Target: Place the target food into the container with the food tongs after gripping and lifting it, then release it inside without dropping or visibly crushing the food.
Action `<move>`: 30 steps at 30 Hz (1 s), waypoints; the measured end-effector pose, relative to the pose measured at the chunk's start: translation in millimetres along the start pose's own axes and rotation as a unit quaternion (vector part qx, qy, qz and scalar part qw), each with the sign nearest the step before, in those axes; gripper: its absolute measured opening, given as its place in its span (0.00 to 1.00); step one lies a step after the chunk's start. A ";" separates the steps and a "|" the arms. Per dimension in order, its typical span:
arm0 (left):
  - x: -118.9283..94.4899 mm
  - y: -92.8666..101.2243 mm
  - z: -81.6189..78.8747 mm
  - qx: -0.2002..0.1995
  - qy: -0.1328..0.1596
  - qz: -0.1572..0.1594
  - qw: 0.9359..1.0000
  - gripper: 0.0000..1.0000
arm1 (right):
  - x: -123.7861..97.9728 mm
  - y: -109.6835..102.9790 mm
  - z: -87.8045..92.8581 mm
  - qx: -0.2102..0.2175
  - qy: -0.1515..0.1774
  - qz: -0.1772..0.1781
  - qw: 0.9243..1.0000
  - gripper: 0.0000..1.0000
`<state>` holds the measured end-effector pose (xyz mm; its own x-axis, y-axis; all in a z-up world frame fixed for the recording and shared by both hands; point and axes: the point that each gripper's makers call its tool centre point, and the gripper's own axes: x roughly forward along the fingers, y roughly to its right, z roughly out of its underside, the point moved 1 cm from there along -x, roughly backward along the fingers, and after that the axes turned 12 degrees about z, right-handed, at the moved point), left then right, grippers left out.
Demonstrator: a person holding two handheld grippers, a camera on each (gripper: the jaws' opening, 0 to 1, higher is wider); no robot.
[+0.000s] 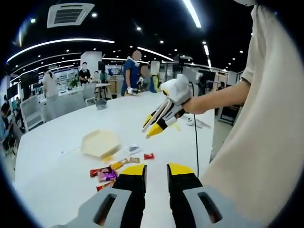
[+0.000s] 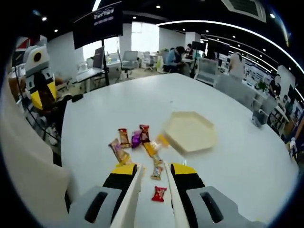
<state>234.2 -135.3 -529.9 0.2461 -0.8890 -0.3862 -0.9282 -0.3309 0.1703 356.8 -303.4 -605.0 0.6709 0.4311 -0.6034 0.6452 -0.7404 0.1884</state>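
Two yellow-tipped black jaws of the left gripper (image 1: 156,170) rise from the bottom of the left gripper view, parted by a narrow gap with nothing held between them. Beyond them, a smooth white table (image 1: 57,156) is seen, with small glossy wrapped snacks (image 1: 107,173) scattered near a shallow cream hexagonal plastic tray (image 1: 99,142). One small red wrapped candy (image 1: 148,156) lies apart from the rest. The right gripper (image 1: 153,127) is held above the table in a person's hand (image 1: 194,105), the forearm extended from a pale sleeve, and long cream tongs are clamped between its yellow-and-black fingers, angled downward.

From the right gripper view, the cream tongs (image 2: 135,199) are seen running forward between the right gripper's jaws, which are closed against them. The red wrapped candy (image 2: 159,193) lies on the table between the tong arms, untouched as far as can be told. The hexagonal tray (image 2: 190,130) sits empty beyond the snack cluster (image 2: 135,140).
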 end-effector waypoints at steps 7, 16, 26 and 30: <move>-3.9 -4.7 -2.0 0.003 0.003 -0.016 1.000 0.24 | 11.6 11.7 11.6 -0.016 -0.020 0.012 1.000 0.28; -8.9 -8.1 -0.6 0.001 0.003 -0.031 1.000 0.26 | 18.4 16.4 23.2 -0.033 -0.040 0.006 0.999 0.28; -11.8 -17.3 1.3 -0.008 0.004 -0.058 0.998 0.38 | 32.3 25.0 28.0 -0.058 -0.052 0.007 0.997 0.28; -12.2 -19.1 1.6 -0.008 0.005 -0.064 0.998 0.41 | 38.1 26.8 29.0 -0.070 -0.058 0.004 0.996 0.28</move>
<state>248.5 -117.7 -529.9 0.3650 -0.8425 -0.3961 -0.8844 -0.4468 0.1353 389.1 -321.8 -645.5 0.6354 0.3571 -0.6847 0.6899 -0.6608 0.2956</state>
